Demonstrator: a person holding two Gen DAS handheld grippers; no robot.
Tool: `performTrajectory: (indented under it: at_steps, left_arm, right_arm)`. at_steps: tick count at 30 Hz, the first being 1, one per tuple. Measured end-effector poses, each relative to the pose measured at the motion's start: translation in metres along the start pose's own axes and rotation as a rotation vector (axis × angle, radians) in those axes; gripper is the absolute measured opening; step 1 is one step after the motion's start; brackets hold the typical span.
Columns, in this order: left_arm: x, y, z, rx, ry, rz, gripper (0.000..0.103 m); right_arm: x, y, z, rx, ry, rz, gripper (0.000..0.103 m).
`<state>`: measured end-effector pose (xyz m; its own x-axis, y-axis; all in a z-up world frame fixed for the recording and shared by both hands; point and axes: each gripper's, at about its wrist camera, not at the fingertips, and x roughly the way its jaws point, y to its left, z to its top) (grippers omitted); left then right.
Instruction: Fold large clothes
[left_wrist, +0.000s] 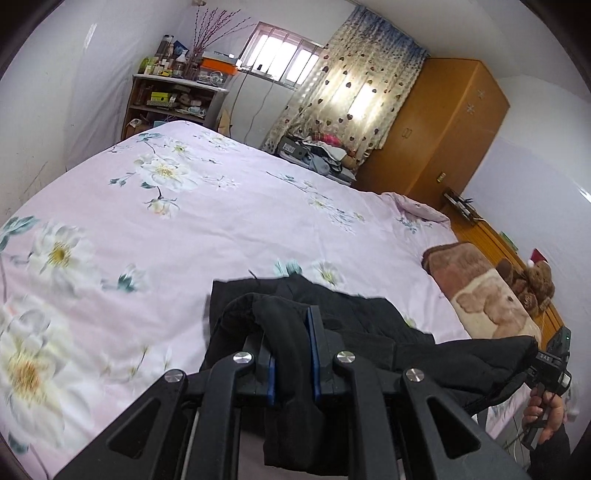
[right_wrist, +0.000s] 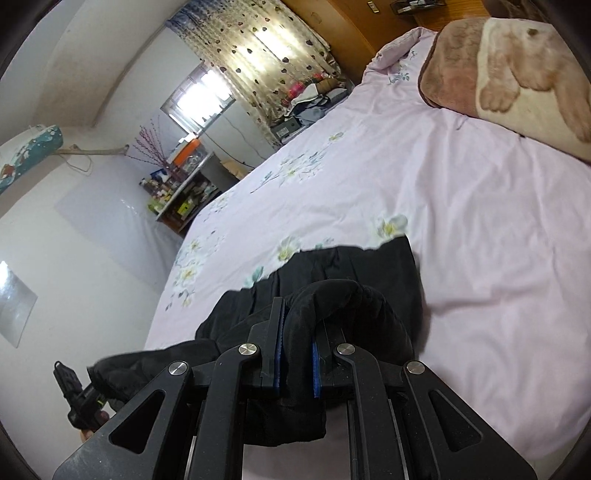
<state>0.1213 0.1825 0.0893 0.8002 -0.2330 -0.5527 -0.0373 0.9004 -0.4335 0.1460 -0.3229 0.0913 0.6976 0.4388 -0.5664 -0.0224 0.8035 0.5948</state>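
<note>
A black padded garment (left_wrist: 354, 321) hangs between my two grippers above the near part of the bed. My left gripper (left_wrist: 291, 332) is shut on a bunched edge of it, the cloth pinched between the blue pads. In the right wrist view my right gripper (right_wrist: 297, 328) is shut on another bunched edge of the same black garment (right_wrist: 332, 266). The cloth spreads forward from both grips onto the pink floral bedcover (left_wrist: 221, 221). The right gripper's body and the hand holding it (left_wrist: 546, 402) show at the lower right of the left wrist view.
A brown plush blanket (left_wrist: 484, 291) and a teddy bear (left_wrist: 532, 284) lie at the bed's right side. Beyond the bed stand a cluttered shelf (left_wrist: 173, 96), a heart-print curtain (left_wrist: 351, 85), a clothes pile (left_wrist: 321, 151) and a wooden wardrobe (left_wrist: 439, 125).
</note>
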Motion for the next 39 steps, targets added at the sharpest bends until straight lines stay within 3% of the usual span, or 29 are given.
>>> performTrajectory:
  at_steps: [8,15,21,27,30,32,35,37,39]
  left_arm:
    - [0.098,0.019,0.033,-0.041,0.091,0.054,0.014]
    - [0.182,0.040,0.020,-0.046,0.222,0.134,0.015]
    - [0.211,0.042,0.012,-0.046,0.247,0.153,0.019]
    - [0.201,0.042,0.025,-0.059,0.270,0.110,0.022]
    - [0.186,0.044,0.035,-0.099,0.247,0.034,0.039]
    - [0.175,0.045,0.044,-0.141,0.220,-0.031,0.059]
    - [0.163,0.042,0.056,-0.178,0.183,-0.052,0.076]
    - [0.150,0.037,0.063,-0.145,0.121,-0.028,0.080]
    - [0.146,0.033,0.066,-0.122,0.111,-0.020,0.081]
  right_arm:
    - [0.088,-0.015,0.045,0.051,0.078,-0.080,0.012]
    - [0.177,-0.050,0.055,0.110,0.204,-0.177,0.014]
    - [0.214,-0.071,0.052,0.131,0.266,-0.212,0.014]
    - [0.199,-0.062,0.058,0.131,0.249,-0.172,0.023]
    - [0.174,-0.057,0.066,0.145,0.197,-0.071,0.040]
    - [0.160,-0.053,0.071,0.153,0.152,-0.022,0.061]
    - [0.143,-0.042,0.078,0.110,0.073,-0.027,0.065]
    - [0.137,-0.035,0.081,0.089,0.038,-0.024,0.065]
    - [0.135,-0.027,0.080,0.046,0.033,-0.020,0.065]
